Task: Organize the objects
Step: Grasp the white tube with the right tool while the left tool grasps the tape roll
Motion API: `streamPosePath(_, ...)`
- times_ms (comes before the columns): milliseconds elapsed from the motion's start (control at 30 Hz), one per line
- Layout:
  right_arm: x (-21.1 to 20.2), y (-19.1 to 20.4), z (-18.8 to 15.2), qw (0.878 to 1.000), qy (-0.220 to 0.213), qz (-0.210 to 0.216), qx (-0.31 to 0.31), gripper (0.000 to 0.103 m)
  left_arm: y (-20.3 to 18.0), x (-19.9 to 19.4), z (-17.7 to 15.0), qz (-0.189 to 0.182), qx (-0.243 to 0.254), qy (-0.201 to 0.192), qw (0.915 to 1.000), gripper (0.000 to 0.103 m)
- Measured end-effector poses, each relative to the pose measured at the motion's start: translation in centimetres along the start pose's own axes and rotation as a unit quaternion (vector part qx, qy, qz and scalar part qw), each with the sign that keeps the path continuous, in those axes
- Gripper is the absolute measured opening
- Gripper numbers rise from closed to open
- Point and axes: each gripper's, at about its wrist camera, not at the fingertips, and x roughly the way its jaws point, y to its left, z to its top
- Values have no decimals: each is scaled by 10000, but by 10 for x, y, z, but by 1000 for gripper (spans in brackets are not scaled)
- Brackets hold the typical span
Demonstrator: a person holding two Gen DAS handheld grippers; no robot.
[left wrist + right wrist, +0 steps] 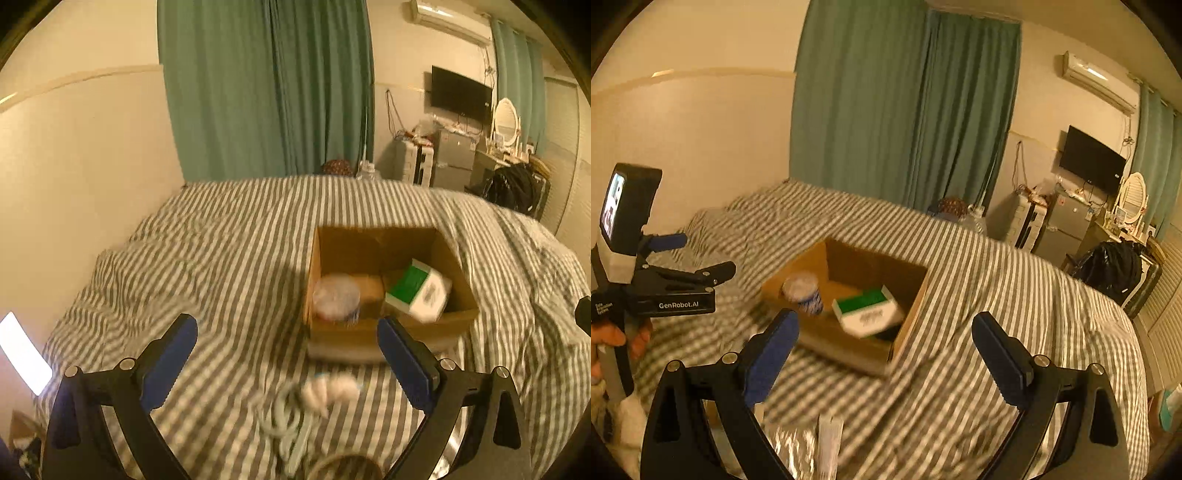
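Both hand-held grippers, left (286,352) and right (884,349), hang spread and empty above the striped bed (221,258). The open brown cardboard box (908,314) sits mid-bed, toward its right edge, holding a green-and-white carton (868,312) and a round tub (803,290); bare bedding lies to its left.

You worked in a warmly lit bedroom: cream walls (701,122), green curtains (266,88), a bed with a grey-striped cover (229,236). To your right hung a dark television (1091,160), an air conditioner (1099,83) above, an oval mirror (505,118) nearby.
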Motion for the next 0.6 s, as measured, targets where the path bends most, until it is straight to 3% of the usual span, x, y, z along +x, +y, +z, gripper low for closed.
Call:
streamPosePath(167, 9, 13, -48, 9990, 436, 88, 65, 92, -10, 6, -51, 15, 111, 428, 9990, 100)
streamPosePath(433, 49, 31, -114, 9880, 1438, 436, 345, 72, -26, 26, -118, -65, 375, 1096, 9932, 100)
streamPosePath(600, 72, 42, -134, 9816, 1802, 575, 265, 60, -34, 34, -137, -302, 411, 1382, 9891, 100)
